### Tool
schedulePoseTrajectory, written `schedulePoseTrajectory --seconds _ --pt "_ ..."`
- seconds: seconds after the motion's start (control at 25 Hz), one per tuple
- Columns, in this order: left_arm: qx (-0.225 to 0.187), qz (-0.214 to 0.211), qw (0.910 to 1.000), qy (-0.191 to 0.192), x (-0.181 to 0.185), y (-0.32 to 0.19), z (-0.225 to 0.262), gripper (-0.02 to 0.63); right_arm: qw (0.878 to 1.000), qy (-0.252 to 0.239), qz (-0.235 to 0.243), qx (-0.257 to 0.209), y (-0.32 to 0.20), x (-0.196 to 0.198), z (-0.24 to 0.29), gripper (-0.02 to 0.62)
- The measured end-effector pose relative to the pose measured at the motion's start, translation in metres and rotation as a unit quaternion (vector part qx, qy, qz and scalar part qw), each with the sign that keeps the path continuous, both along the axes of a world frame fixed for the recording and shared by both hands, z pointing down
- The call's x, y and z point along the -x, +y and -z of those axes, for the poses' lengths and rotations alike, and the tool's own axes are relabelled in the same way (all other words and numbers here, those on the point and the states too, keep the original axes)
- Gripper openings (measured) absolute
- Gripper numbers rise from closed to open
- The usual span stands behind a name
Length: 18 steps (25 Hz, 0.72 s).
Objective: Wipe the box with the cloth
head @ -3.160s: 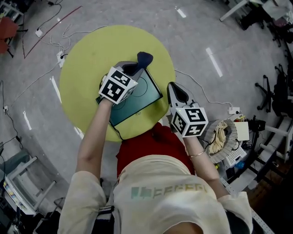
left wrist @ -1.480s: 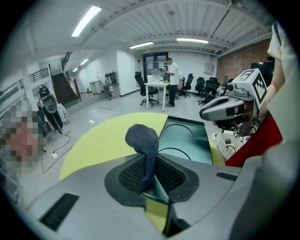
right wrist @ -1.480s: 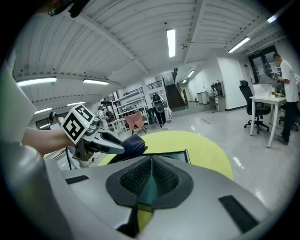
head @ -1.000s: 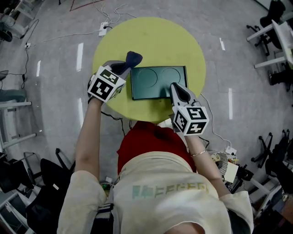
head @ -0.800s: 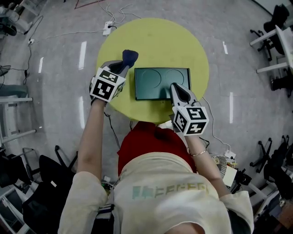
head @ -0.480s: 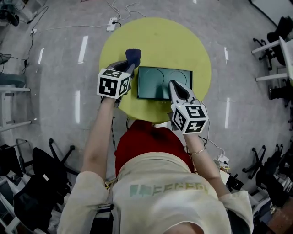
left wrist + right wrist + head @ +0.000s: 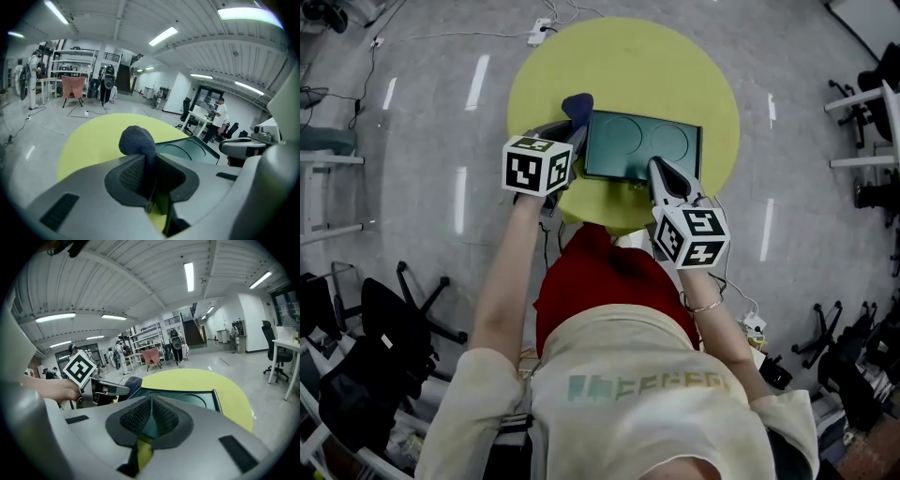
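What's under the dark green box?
The round yellow table carries the box; the patch directly beneath is covered, so anything there can't be seen. The cloth, in the left gripper, is beside the box, not under it.

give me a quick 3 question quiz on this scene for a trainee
1. True or false: the left gripper has its jaws shut on the dark blue cloth.
2. Pick one: the dark green box lies on A) the yellow round table, B) the floor, C) a chair.
3. Fill in: the jaws of the right gripper are ___ (apart or together), with nothing between them.

Key: 1 true; 2 A; 3 together.
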State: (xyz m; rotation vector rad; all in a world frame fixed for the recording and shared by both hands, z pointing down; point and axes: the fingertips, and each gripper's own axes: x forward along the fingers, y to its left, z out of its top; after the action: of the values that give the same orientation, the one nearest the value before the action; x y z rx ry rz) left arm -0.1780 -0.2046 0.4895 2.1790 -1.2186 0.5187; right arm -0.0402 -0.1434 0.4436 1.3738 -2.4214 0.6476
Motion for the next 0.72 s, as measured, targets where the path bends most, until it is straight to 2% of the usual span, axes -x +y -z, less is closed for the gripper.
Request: schedulePoseTrajectory --seconds 0.2,0.72 --pt "0.0 -0.003 0.9999 -0.013 -0.001 0.023 -0.005 0.071 1.0 0.001 0.01 0.001 0.016 -0.002 -0.005 0.038" --pt "0.005 0.018 0.9998 -0.01 -0.004 0.085 -0.007 0.071 1.0 0.0 0.031 0.001 0.058 -0.01 -0.006 0.038"
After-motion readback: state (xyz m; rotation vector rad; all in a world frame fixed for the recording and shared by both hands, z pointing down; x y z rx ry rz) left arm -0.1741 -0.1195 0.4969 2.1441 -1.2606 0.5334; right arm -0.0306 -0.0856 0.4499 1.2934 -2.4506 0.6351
